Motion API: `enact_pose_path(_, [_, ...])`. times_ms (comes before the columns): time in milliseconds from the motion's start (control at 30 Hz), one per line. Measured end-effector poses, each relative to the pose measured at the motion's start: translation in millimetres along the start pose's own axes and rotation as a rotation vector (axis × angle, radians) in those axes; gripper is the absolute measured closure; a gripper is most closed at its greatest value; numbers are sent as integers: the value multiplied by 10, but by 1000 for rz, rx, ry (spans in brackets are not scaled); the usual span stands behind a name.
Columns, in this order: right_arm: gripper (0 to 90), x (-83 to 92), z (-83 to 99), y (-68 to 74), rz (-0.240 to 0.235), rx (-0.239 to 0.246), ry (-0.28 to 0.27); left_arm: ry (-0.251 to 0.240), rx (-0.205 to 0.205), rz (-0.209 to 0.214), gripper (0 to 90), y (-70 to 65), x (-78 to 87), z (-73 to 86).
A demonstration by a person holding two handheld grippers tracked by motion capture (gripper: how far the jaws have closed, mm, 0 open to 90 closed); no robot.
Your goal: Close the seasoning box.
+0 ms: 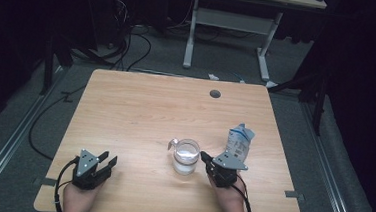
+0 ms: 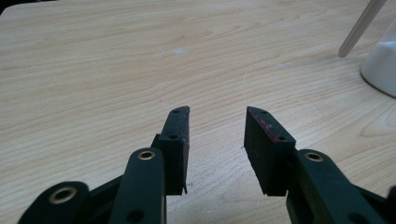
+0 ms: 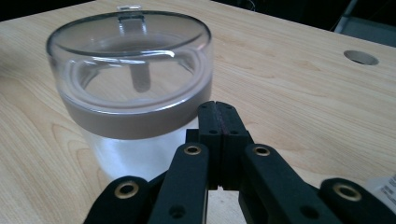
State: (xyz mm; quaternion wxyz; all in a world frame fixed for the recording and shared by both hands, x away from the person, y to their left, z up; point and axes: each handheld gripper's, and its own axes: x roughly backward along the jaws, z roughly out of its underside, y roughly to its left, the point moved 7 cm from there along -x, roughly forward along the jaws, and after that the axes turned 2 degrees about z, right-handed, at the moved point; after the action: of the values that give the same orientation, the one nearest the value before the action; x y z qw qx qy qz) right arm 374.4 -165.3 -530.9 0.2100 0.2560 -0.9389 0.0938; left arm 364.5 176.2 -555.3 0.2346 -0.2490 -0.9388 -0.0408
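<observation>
The glass jar (image 1: 186, 157) stands upright just right of the surface's (image 1: 140, 107) centre, near the front edge, its clear lid (image 3: 128, 60) seated on top and white powder filling the lower part; a spoon handle (image 1: 172, 144) pokes out at its ten o'clock. The right tool (image 1: 205, 160), jaws pressed together on nothing, sits just beside the jar at its three o'clock, probably placed to nudge or steady it. A milk carton (image 1: 238, 141) stands at the jar's two o'clock. The left tool (image 1: 108, 159), jaws apart and empty, rests well away at nine o'clock.
</observation>
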Motion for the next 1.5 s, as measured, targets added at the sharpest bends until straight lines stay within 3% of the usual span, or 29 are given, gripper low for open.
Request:
enact_pose_path(133, [900,7,4,3,-5,-12,0,5,9,2,622,15,9,8])
enact_pose_path(533, [900,79,30,96,-6,14,-5,10,16,7,630,2,-5,10])
enact_pose_path(933, [900,142,41,360,-50,56,-10,5,23,8,630,14,0,5])
enact_pose_path(1233, [900,-19,-15,179,-18,19,-11,1,33,-11,629,64,71,36])
enact_pose_path(1500, [900,-17,-48,220,-23,31,-22,-7,50,-29,628,116,143,67])
